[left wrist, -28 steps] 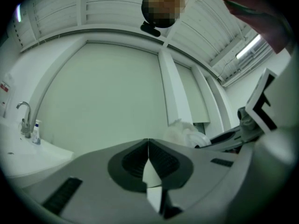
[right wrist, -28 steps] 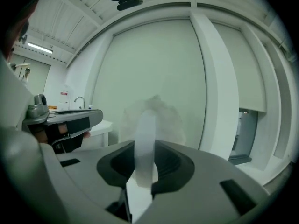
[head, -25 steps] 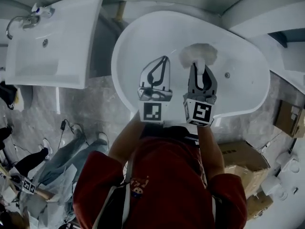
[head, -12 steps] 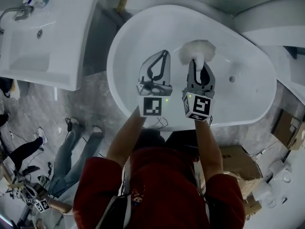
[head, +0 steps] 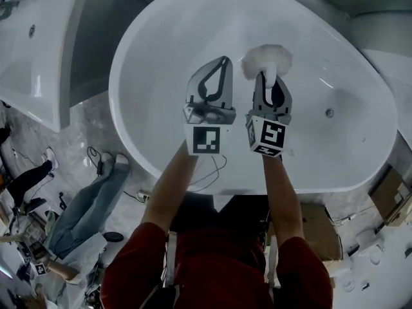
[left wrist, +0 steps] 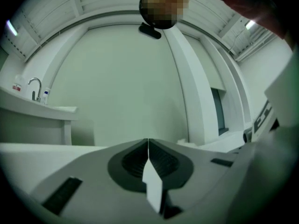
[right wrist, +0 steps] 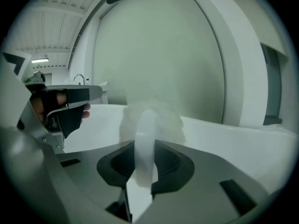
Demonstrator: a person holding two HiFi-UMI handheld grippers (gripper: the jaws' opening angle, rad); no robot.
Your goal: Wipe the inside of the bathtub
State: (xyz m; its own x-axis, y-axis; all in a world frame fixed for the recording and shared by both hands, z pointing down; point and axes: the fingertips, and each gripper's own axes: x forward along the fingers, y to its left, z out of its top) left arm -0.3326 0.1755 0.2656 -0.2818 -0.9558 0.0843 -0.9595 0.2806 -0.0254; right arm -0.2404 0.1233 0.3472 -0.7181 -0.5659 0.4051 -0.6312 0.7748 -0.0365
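The white oval bathtub (head: 148,56) fills the top of the head view, with its drain (head: 329,113) at the right. Over its basin my right gripper (head: 268,77) is shut on the white handle of a fluffy white duster (head: 267,60), whose head points toward the far wall of the tub. In the right gripper view the duster (right wrist: 159,118) stands just past my right gripper (right wrist: 145,143). Beside it on the left, my left gripper (head: 223,62) is shut with nothing in it. In the left gripper view the left gripper (left wrist: 148,141) has its jaws pressed together.
A white washbasin (head: 38,56) stands left of the tub, with its tap (left wrist: 33,85) in the left gripper view. Cardboard boxes (head: 318,227) lie on the floor at the right. A person's legs in jeans (head: 84,205) and cables are on the marble floor at the left.
The tub has grown and slid down-left in the head view, and the washbasin has slipped toward the left edge. Both grippers stay side by side, now over the middle of the basin.
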